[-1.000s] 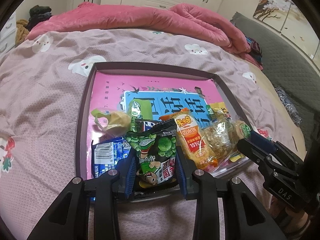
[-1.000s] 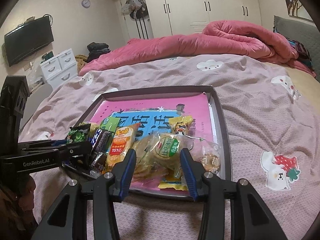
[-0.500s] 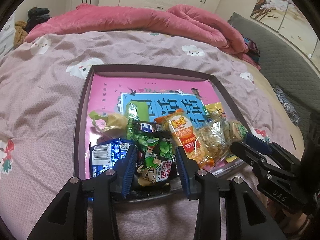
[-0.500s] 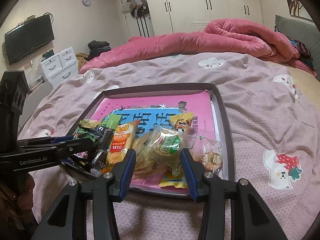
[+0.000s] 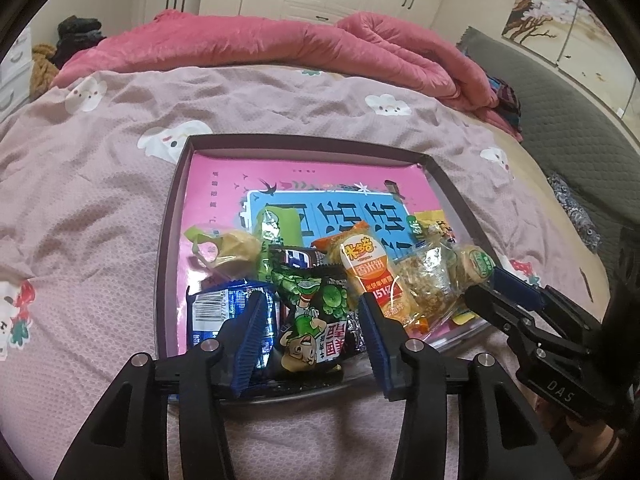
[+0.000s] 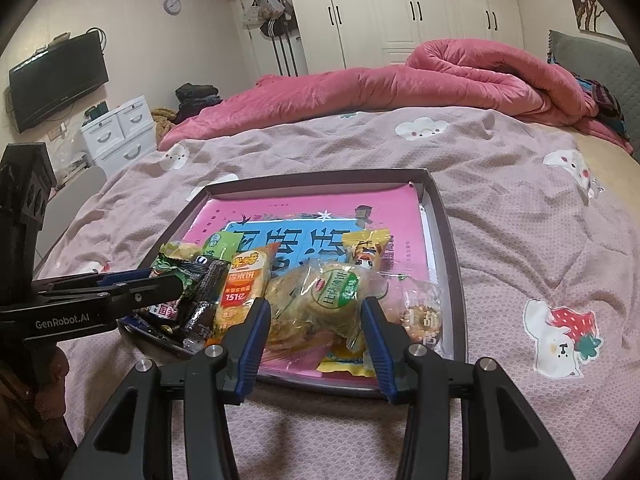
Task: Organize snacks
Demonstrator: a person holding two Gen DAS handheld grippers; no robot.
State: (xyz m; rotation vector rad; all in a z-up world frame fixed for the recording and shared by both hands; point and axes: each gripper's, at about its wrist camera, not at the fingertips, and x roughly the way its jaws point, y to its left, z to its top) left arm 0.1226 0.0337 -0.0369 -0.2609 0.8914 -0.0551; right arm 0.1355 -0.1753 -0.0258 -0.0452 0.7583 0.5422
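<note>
**Snack tray on bed: both tools parted over the near packets**

A dark shallow tray (image 5: pixel 170 240) rests on the pink bedspread (image 5: pixel 80 200), lined with a pink and blue printed sheet (image 5: pixel 320 184). The snacks lie heaped at its near end.

The left tool (image 5: pixel 312 320) has its jaws apart on either side of a black and green pea packet (image 5: pixel 314 312), which stands at the near rim; contact with the pads cannot be confirmed. A blue packet (image 5: pixel 216 308) lies just left of it, an orange rice-cracker packet (image 5: pixel 370 272) just right.

The right tool (image 6: pixel 316 320) is likewise parted, flanking a clear biscuit packet with a green label (image 6: pixel 332 292), not clamped. A small yellow packet (image 6: pixel 366 246) lies beyond it.
</note>
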